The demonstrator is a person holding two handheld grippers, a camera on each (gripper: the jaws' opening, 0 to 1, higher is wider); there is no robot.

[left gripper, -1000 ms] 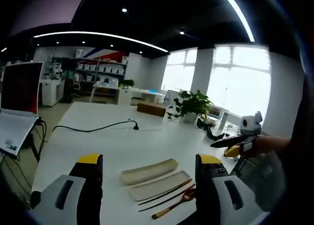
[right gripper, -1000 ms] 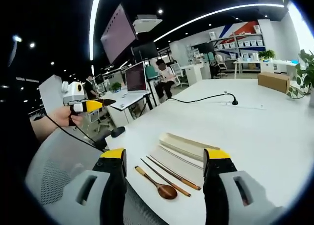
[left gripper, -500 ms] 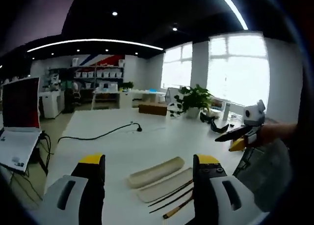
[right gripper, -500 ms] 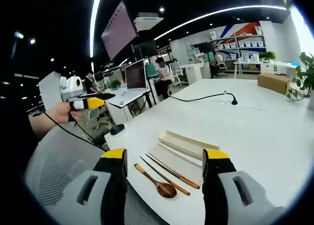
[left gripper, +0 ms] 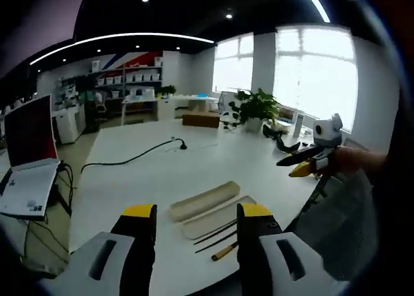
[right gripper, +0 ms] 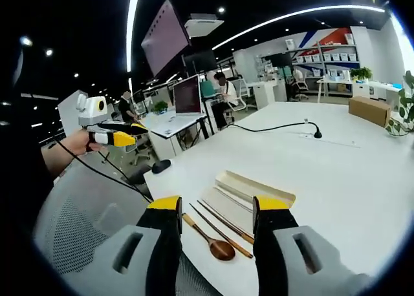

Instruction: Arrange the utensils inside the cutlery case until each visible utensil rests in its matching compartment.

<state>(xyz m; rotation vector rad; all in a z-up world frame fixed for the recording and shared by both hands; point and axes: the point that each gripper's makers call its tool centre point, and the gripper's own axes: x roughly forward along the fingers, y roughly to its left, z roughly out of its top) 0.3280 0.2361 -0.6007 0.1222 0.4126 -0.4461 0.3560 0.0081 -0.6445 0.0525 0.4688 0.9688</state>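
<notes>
Since a second earlier, the yellow-tipped fingers of both the left gripper (left gripper: pixel 196 226) and the right gripper (right gripper: pixel 216 220) had drawn closer together, though each pair stood spread and held nothing. The cutlery case (right gripper: pixel 240 198) lay open on the white counter (right gripper: pixel 336 179), its lid (right gripper: pixel 255 185) just beside it, with the chopsticks (right gripper: pixel 223 221) and wooden spoon (right gripper: pixel 208 238) alongside near the edge, unmoved.

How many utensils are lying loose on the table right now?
3: a wooden spoon nearest the table edge, and two chopsticks between it and the open case. None seem hidden.
</notes>
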